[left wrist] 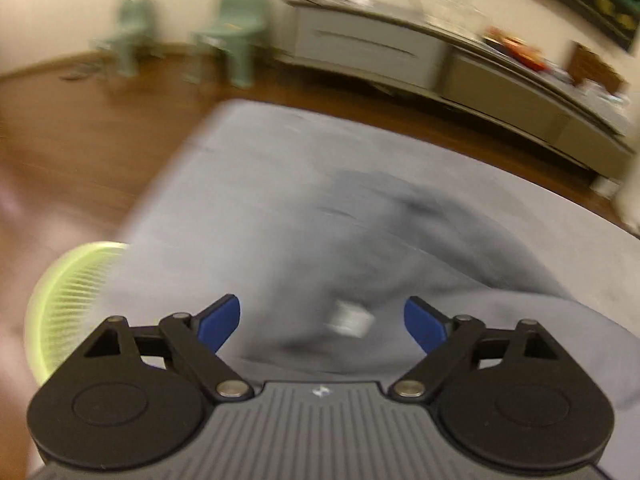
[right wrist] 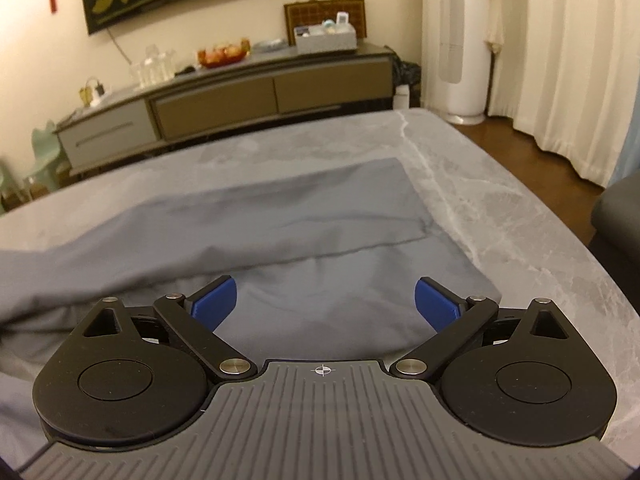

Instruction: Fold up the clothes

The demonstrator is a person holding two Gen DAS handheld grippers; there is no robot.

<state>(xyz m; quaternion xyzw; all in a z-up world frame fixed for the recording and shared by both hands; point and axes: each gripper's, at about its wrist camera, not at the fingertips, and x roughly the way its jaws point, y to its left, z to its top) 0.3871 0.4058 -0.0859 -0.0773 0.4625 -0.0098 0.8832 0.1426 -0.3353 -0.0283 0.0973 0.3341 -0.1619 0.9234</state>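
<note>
**Grey garment flat on bench, both grippers apart and empty**

Garment (right wrist: 304, 216) lies spread on the grey marbled bench (right wrist: 500, 184), one rectangular section folded over, its far corner near the bench's pale vein. Left wrist view is motion-blurred: same cloth bunched, with a small white tag (left wrist: 350, 318). Right gripper (right wrist: 325, 304) over the cloth, jaws wide, nothing between. Left gripper (left wrist: 322, 322) also spread, holding nothing. Sideboard (right wrist: 240, 96) along the wall behind; green chairs (left wrist: 236, 36) on the wood floor.
</note>
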